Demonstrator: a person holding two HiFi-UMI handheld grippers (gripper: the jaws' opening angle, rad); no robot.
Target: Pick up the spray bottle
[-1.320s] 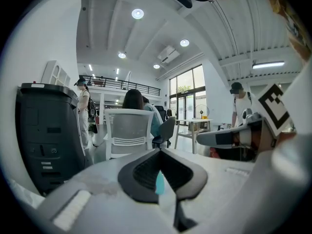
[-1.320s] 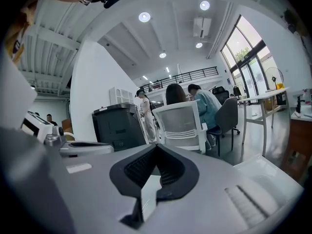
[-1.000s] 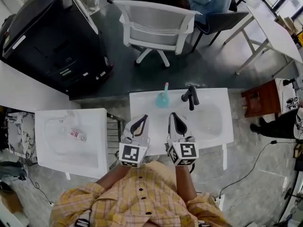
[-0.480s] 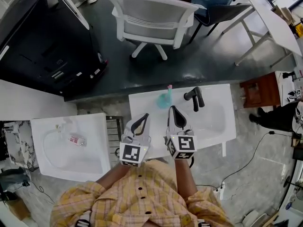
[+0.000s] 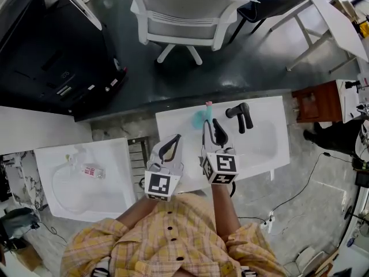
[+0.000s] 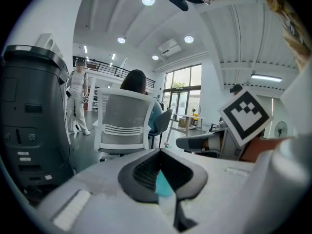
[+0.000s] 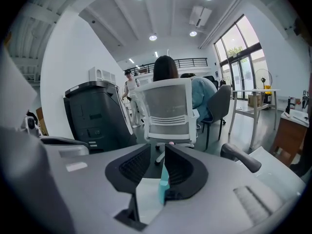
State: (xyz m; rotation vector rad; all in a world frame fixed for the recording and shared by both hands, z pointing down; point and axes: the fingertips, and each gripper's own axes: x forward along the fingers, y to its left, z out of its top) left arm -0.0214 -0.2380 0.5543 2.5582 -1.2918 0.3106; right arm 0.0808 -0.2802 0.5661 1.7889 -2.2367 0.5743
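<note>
Head view, nearest first: a person in a yellow plaid shirt (image 5: 173, 241) stands at the near edge of a white washbasin counter (image 5: 265, 149), a gripper held out in each hand.

The left gripper (image 5: 174, 138) hangs over the counter's near left corner. In the left gripper view its jaws (image 6: 159, 152) meet at the tips and hold nothing; the teal in the slot below them is only the bottle seen far beyond.

The right gripper (image 5: 210, 124) reaches further, over the bowl toward the far edge. The right gripper view shows its jaws (image 7: 157, 150) opening, a clear gap between the ribbed pads. Neither pad presses on anything.

The spray bottle (image 5: 200, 118), teal with a pink top, stands upright at the counter's far edge, left of the black faucet (image 5: 241, 115). It is just ahead of the right jaws and a little to their left. Through the gap it shows as a teal sliver (image 7: 162, 184).

Past the counter lie dark floor, a white office chair (image 5: 184, 16) and a large black machine (image 5: 52, 51).

The risk, to my eye, is the offset. If the gripper goes straight in, its left jaw may strike the bottle rather than pass round it. A knock could tip it off the far edge or into the bowl. The faucet also crowds the other jaw.
</note>
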